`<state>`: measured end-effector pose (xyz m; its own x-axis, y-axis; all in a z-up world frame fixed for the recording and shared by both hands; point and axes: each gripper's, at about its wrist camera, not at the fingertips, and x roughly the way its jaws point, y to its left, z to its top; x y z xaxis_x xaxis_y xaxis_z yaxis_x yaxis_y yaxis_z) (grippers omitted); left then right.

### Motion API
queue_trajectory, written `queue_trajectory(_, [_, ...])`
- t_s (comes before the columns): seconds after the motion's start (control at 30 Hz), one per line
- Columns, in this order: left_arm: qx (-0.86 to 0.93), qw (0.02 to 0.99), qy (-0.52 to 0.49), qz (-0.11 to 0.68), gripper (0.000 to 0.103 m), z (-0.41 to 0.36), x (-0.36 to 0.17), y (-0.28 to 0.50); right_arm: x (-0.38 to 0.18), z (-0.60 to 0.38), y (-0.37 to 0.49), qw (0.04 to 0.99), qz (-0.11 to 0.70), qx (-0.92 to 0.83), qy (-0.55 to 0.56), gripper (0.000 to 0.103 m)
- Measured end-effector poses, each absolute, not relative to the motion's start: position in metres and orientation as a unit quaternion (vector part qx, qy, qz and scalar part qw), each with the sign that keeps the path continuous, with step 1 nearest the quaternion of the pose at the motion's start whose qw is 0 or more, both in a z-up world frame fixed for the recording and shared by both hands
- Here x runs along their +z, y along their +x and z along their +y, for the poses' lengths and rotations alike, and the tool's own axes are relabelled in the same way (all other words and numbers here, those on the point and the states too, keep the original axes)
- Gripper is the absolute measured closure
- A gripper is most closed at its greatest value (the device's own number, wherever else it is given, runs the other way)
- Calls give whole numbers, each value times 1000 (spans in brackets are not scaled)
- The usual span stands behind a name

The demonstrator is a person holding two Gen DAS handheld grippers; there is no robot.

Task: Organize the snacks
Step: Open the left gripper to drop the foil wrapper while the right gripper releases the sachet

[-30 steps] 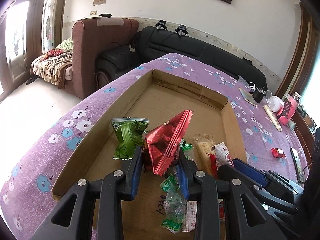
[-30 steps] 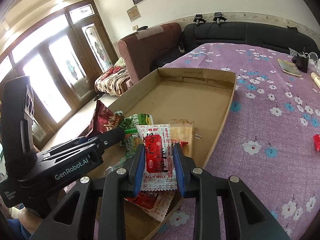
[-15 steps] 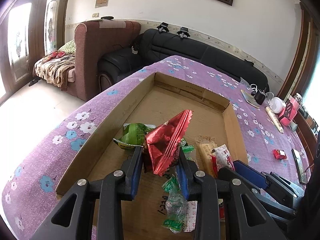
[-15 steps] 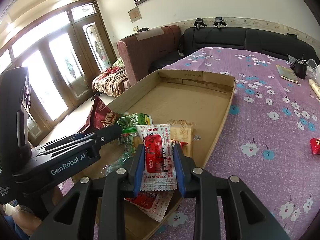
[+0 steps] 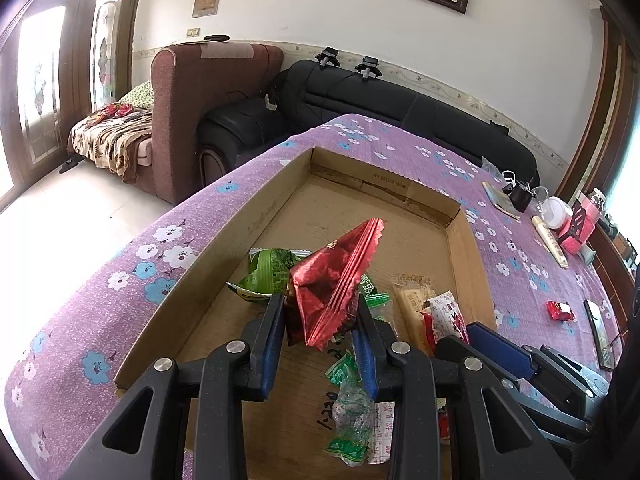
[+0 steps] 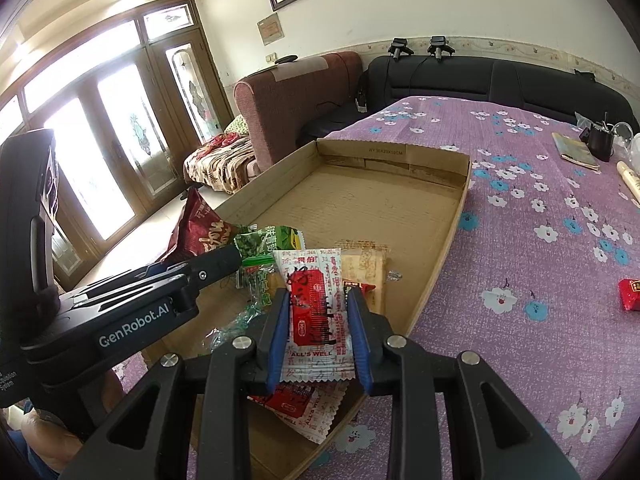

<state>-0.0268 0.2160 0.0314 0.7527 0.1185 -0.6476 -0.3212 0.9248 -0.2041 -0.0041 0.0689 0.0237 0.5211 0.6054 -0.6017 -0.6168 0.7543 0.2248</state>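
Left wrist view: the left gripper (image 5: 318, 320) is clenched on a red foil packet (image 5: 334, 280), held above the near end of the cardboard tray (image 5: 466, 256) on the purple-clothed desk (image 5: 180, 248).

Right wrist view: the right gripper (image 6: 318, 330) grasps a white-and-red sachet (image 6: 316, 312) over the tray's near right corner. Both snacks seem mid-placement; next, each likely needs lowering into an open spot and releasing.

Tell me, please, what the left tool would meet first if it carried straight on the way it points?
Holding the red packet, the left tool points along the cardboard tray. The green packet lies just ahead and left; the red packet would probably brush it first, then bare tray floor. Depth is hard to judge.
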Motion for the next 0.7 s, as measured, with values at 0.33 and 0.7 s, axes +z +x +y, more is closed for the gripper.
queue_trajectory(0.33, [119,923,-154,331,69,216,31,-27,24,69,-5,872,341,351,-9,74])
queue_trajectory(0.7, [118,931,-146,313,52,215,39,-31,29,69,-4,873,338,351,-17,73])
